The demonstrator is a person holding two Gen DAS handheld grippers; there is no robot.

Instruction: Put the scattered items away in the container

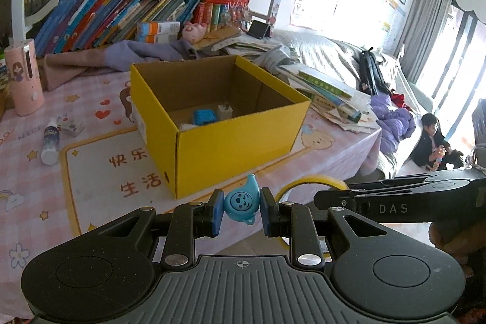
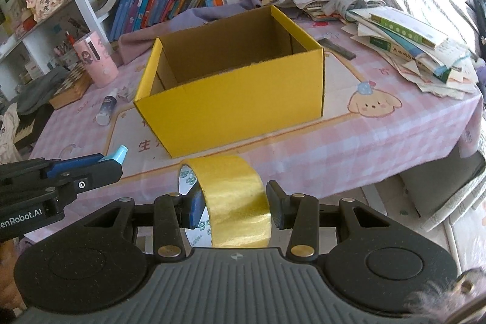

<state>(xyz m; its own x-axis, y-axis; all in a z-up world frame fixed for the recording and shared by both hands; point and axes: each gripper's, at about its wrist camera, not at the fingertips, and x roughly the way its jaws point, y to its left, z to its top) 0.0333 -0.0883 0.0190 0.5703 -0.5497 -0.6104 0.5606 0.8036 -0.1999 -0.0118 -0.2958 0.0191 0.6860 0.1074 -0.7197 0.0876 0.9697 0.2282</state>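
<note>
Left gripper [image 1: 241, 210]: jaws pinching a small blue smiley-face charm [image 1: 242, 200], held in the air just short of the yellow box's [image 1: 231, 141] near corner. Right gripper [image 2: 234, 207]: jaws closed on a roll of yellow tape [image 2: 234, 196], roll upright, blue pad of the left finger inside the core, the other finger against the outer band; it sits just in front of the box's near wall, low over the surface [image 2: 379, 141].

Box is open-topped and stands on the pink checked cloth. Inside the box, in the left wrist view: a blue block-shaped item [image 1: 205, 116] and a small cream-coloured item [image 1: 224, 110] on the floor near the back wall. Can't tell what either is.

Still outside, left of the box: a small spray bottle [image 1: 50, 143] lying on its side, a little crumpled packet [image 1: 71, 126] just beside it, and a pink cylindrical holder [image 1: 25, 78] standing upright further back. Right of the box: a messy stack of books and papers [image 2: 410, 47].
</note>
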